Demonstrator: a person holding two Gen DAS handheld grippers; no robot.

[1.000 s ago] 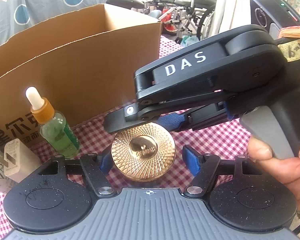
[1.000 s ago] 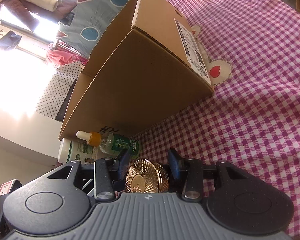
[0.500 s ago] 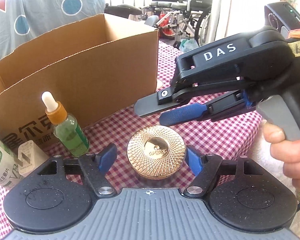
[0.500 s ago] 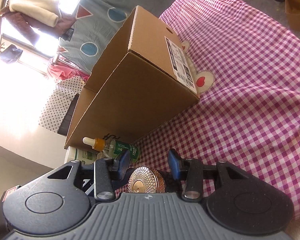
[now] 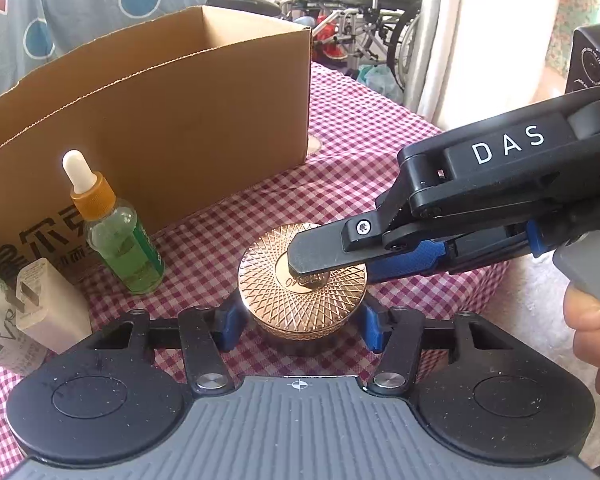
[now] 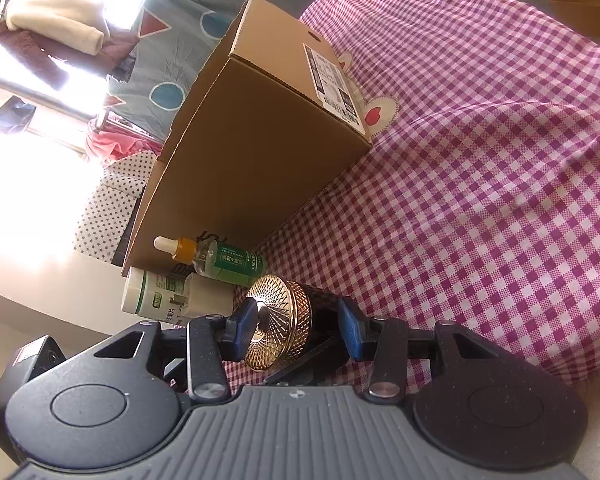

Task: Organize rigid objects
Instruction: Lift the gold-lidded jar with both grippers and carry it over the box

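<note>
Gold jar point(image 5: 302, 280) sitting near cardboard box point(image 5: 148, 128) — left gripper point(image 5: 300, 322) fingers spread, flanking it; right gripper point(image 6: 296, 322) fingers spread, straddling its lid.

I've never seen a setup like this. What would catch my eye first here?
Probably the round gold jar with its patterned lid, sitting on the pink checked cloth between the open fingers of the left gripper. The right gripper reaches in from the side, one black finger over the lid. Behind stand a big open cardboard box and a green dropper bottle.
</note>
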